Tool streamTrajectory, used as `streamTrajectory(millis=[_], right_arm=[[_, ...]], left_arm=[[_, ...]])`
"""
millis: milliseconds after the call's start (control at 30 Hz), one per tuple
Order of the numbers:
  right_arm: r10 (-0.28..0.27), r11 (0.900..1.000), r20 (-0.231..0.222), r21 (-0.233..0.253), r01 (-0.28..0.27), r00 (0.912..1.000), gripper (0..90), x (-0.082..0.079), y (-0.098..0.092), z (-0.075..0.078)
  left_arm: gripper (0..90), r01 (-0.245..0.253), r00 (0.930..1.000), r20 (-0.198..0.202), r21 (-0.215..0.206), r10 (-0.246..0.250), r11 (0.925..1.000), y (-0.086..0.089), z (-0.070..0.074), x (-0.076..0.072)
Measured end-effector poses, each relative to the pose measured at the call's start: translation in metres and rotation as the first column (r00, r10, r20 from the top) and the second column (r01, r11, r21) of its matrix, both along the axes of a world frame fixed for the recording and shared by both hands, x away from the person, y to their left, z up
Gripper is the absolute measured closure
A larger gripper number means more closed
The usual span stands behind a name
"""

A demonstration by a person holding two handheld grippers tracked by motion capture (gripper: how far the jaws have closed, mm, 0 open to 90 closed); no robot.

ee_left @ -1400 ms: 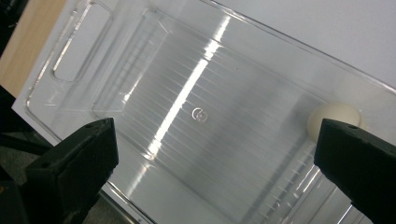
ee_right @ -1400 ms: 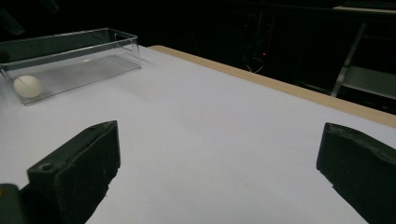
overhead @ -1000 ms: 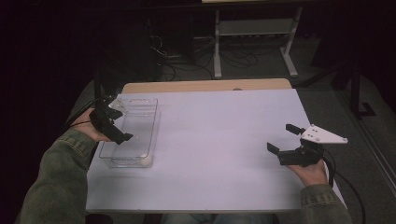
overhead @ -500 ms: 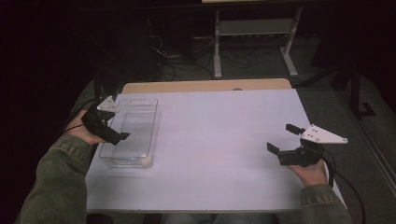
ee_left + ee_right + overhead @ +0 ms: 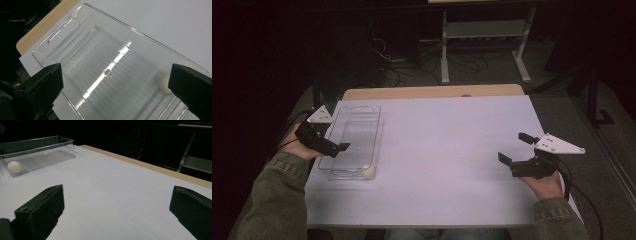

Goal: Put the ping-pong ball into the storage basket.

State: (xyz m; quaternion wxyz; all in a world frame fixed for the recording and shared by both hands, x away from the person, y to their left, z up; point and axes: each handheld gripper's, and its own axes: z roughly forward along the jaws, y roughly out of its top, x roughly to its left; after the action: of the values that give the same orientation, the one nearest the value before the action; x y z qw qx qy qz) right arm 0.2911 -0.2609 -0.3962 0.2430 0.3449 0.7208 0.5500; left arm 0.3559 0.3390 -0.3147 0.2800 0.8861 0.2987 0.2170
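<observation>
1. Clear plastic tray [image 5: 357, 142] lying flat on the left part of the white counter [image 5: 442, 150], long side running away from the person.
2. Small white ball [image 5: 368, 172] resting inside the tray at its near end, close to the corner; seen in the left gripper view [image 5: 165, 83] just beside the right-hand jaw, and in the right gripper view [image 5: 14, 167] against the tray's end wall.
3. Left tool [image 5: 339, 146] held over the tray's left rim, jaws spread wide apart, nothing between them.
4. Right tool [image 5: 516, 149] held low over the counter's right side, well apart from the tray, jaws likewise wide apart with bare counter between.
5. Green sleeves [image 5: 277, 200] entering from the bottom.
</observation>
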Motion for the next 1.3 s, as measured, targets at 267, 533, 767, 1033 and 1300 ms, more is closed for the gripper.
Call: streamTrajectory(millis=[267, 533, 767, 1033, 1300], right_arm=[[-0.001, 1.0, 0.004, 0.002, 0.001, 1.0, 0.0, 0.0, 0.0, 0.0], [-0.001, 1.0, 0.006, 0.004, 0.001, 1.0, 0.0, 0.0, 0.0, 0.0], [0.0, 1.0, 0.007, 0.005, 0.0, 1.0, 0.0, -0.001, 0.0, 0.0], [0.001, 1.0, 0.004, 0.003, -0.001, 1.0, 0.0, 0.0, 0.001, 0.0], [-0.001, 1.0, 0.006, 0.004, 0.001, 1.0, 0.0, -0.001, 0.001, 0.0]], left_arm=[[0.0, -0.03, 0.9987, 0.038, -0.079, 0.033, 0.9964, 0.01, -0.004, -0.009], [0.0, -0.028, 0.9961, 0.08, -0.134, 0.039, 0.9906, 0.01, -0.011, -0.023], [0.0, -0.049, 0.99, 0.119, -0.207, 0.075, 0.9771, 0.015, -0.018, -0.031], [0.0, -0.066, 0.9832, 0.147, -0.268, 0.108, 0.9613, 0.021, -0.025, -0.039], [0.0, -0.092, 0.9714, 0.178, -0.327, 0.157, 0.9406, 0.027, -0.037, -0.048]])
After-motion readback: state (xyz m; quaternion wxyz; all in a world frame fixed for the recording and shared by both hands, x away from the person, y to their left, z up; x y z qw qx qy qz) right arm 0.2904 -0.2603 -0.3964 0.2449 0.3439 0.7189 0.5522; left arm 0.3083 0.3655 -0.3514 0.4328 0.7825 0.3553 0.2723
